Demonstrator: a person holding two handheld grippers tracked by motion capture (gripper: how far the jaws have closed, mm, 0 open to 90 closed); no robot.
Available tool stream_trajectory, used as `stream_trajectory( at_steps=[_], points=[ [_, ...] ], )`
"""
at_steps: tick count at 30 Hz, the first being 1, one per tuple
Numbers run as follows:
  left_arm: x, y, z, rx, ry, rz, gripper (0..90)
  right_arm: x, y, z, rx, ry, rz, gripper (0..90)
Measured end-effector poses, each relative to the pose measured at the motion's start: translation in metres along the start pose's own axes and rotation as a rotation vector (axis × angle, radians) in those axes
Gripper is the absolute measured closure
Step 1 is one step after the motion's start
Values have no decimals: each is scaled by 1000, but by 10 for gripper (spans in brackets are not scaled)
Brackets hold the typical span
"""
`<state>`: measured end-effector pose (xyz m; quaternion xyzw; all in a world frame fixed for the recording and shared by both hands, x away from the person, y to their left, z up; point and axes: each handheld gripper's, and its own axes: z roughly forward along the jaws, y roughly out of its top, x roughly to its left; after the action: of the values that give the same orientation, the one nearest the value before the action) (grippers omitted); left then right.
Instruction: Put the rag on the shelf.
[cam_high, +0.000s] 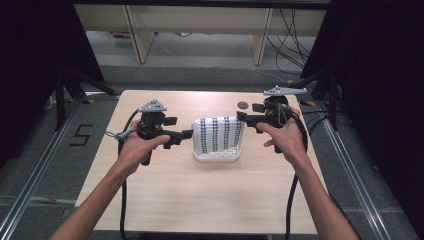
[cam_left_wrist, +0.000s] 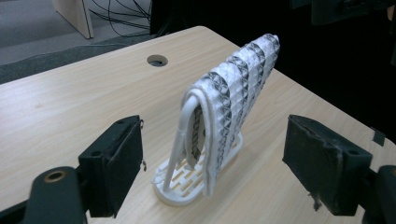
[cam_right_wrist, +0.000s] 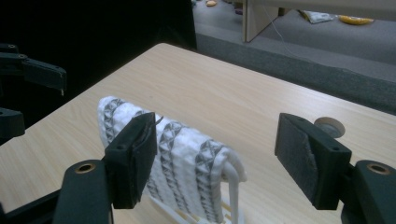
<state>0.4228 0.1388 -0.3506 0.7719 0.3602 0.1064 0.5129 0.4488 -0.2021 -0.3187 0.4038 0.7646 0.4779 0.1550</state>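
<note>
Two tools flanked a small white rack (cam_high: 216, 156) near the middle of the tabletop (cam_high: 200, 200), one at each end of it. Left tool (cam_high: 186, 134) sat just off the rack's left end, right tool (cam_high: 243, 118) just off the right end, both pointed inward toward the rack. Judged this a symmetrical stance meant for handling the cloth (cam_high: 218, 134) from both sides at once. The cloth hung over the rack's top rail, folded so both halves dropped toward the base. In the left gripper view the left tool (cam_left_wrist: 212, 163) stood wide open, nothing pinched, the rack's end (cam_left_wrist: 182, 140) framed between the jaws but apart from them. In the right gripper view the right tool (cam_right_wrist: 219, 158) likewise stood wide open and held nothing; one jaw lay in front of the cloth (cam_right_wrist: 182, 158), contact not certain. Cloth looked quilted, white with dark bands of small triangle pattern running across it, thick and soft. A round hole (cam_left_wrist: 157, 60) lay in the tabletop beyond the rack.
</note>
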Motion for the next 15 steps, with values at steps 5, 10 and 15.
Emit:
stream_trajectory(
  at_steps=[5, 10, 15],
  points=[
    [-3, -5, -7, -3, 8, -1, 189, 2, -7, -3, 7, 4, 3, 302],
    [-3, -11, -12, -18, 11, -7, 182, 2, -16, -3, 10, 5, 18, 302],
    [-4, -19, -13, -12, 1, -6, 183, 3, -22, -5, 16, 8, 15, 302]
  ],
)
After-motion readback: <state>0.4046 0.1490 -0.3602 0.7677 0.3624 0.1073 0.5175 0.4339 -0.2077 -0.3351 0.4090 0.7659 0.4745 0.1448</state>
